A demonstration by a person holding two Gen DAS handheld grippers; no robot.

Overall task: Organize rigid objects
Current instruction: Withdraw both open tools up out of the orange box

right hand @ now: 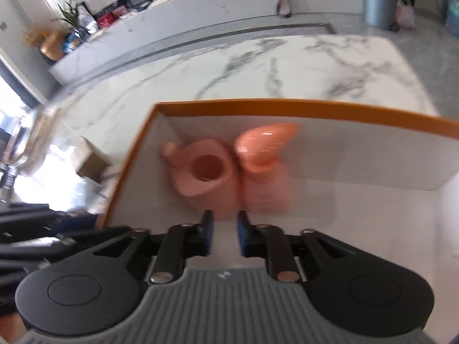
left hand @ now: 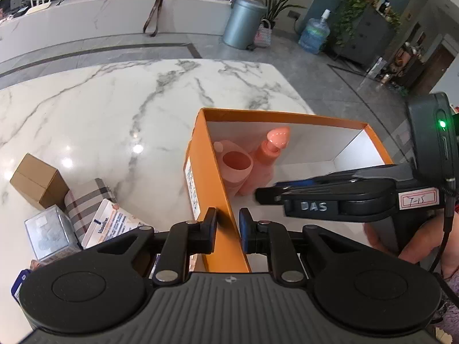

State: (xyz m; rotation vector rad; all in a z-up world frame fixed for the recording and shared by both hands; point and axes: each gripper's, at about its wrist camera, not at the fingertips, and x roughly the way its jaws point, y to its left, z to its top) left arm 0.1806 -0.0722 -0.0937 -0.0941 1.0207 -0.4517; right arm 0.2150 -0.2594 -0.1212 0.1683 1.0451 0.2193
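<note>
Left gripper (left hand: 227, 223) pinches the orange box (left hand: 212, 169) wall.
Right gripper (right hand: 224, 229) — slightly parted, empty — hovers inside near the pink cup (right hand: 205, 172).

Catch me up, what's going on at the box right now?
A person works two handheld grippers at an orange box on the marble table. The left gripper is clamped on the box's near wall, steadying it. The right gripper hangs inside the box, open and empty, just short of a pink cup and pink pump bottle standing together in the corner.
</note>
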